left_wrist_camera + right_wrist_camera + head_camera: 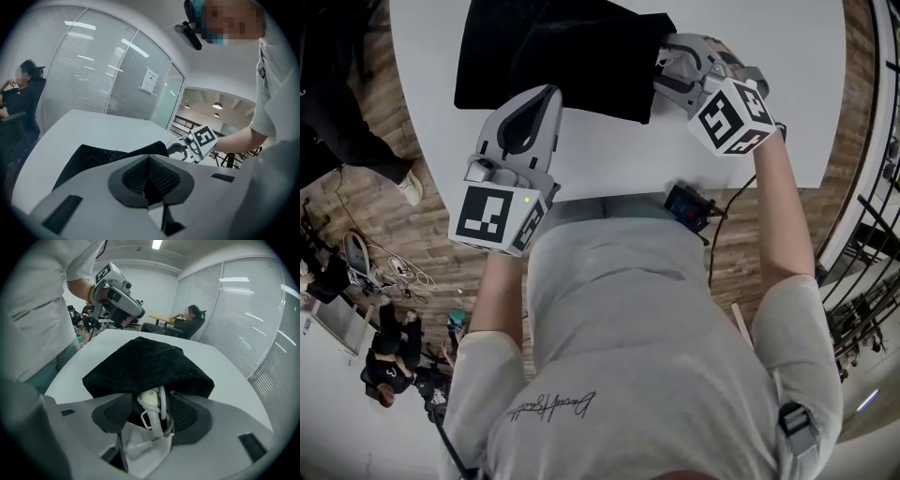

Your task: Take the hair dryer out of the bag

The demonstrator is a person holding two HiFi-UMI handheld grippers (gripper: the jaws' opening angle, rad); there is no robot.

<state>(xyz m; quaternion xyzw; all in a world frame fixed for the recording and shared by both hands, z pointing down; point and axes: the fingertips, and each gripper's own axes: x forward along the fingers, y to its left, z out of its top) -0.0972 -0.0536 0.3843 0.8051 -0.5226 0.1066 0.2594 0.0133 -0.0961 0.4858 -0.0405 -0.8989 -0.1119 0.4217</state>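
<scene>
White table (797, 112); black bag (553, 52) lying flat on it.

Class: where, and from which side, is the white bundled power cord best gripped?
Probably its looped middle, from the open mouth of the black fabric bag: only that end of the white bundled power cord sticks out.

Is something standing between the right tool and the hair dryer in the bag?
Yes. The black bag covers it with its fabric; only a white cord shows at the mouth, between the open jaws of the right tool.
</scene>
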